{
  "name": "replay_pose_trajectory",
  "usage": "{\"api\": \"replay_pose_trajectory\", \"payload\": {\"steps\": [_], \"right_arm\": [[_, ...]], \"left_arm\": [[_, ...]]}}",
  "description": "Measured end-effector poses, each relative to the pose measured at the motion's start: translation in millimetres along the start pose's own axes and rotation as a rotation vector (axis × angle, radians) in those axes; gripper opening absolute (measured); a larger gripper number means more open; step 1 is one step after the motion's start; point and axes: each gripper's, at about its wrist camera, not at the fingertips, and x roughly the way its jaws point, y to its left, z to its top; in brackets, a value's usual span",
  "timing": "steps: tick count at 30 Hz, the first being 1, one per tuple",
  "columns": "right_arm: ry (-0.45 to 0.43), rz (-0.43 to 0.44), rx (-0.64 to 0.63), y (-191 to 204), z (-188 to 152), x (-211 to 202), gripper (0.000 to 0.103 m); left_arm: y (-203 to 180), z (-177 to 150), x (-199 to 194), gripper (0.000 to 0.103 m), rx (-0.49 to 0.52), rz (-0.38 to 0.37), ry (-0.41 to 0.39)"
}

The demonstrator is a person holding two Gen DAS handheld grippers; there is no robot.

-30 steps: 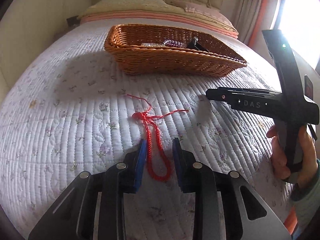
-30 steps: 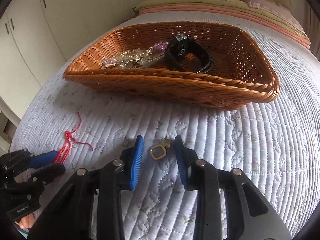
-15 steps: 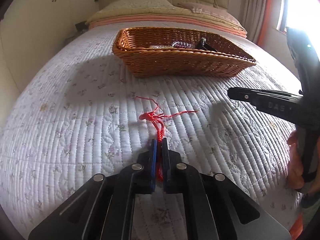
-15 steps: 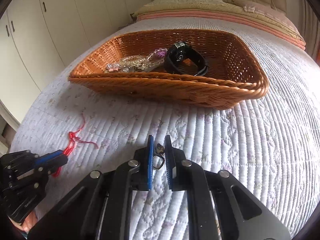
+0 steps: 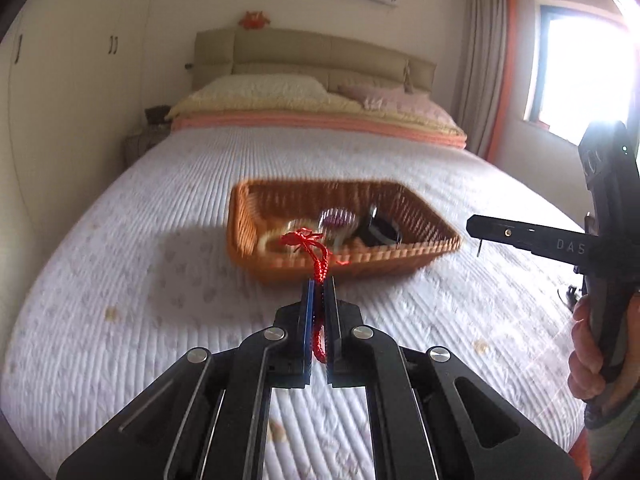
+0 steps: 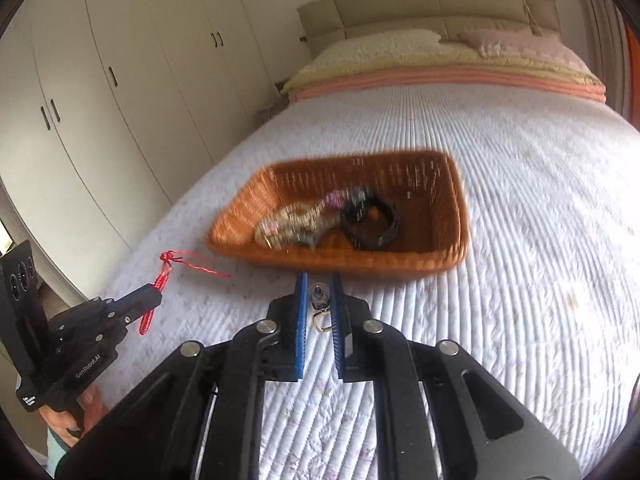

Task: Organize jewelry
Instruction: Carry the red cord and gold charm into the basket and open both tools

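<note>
My left gripper [image 5: 319, 282] is shut on a red braided cord bracelet [image 5: 316, 256] and holds it in the air above the quilt, short of the wicker basket [image 5: 416, 258]. The bracelet's knot and loose ends stick out past the fingertips. My right gripper [image 6: 319, 280] is shut on a small gold square pendant [image 6: 321, 322] with a clasp, also lifted, just before the basket's [image 6: 448, 208] near rim. The left gripper [image 6: 154, 298] with the red cord [image 6: 162, 280] shows at the left of the right wrist view. The right gripper [image 5: 480, 226] shows at the right of the left wrist view.
The basket holds a black watch [image 6: 370, 222], a purple bead bracelet [image 6: 334, 200] and pale chains [image 6: 288, 226]. It sits mid-bed on a white quilted cover [image 6: 520, 240]. Pillows [image 5: 280, 92] and headboard lie beyond, wardrobes [image 6: 120, 80] at the left, a window [image 5: 580, 72] at the right.
Both grippers closed on their items and lifted them off the quilt. Both have risen and tilted up, so the basket now lies lower and farther in view.
</note>
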Motion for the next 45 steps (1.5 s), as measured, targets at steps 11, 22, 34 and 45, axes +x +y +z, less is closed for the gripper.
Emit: {"api": "replay_pose_trajectory", "payload": {"steps": [11,22,34,45], "right_arm": [[0.015,-0.116,-0.038,-17,78,72,0.009],[0.208,-0.225,0.010,-63,89,171,0.009],[0.227,-0.193,0.084,-78,87,175,0.033],[0.076,-0.163,-0.014,-28,76,71,0.048]], "left_arm": [[14,75,83,0.002,-0.040,-0.065,-0.026],[32,46,170,0.002,-0.047,-0.057,0.128],[31,43,171,0.012,-0.024,-0.035,0.129],[3,44,94,0.070,0.031,-0.098,-0.029]]}}
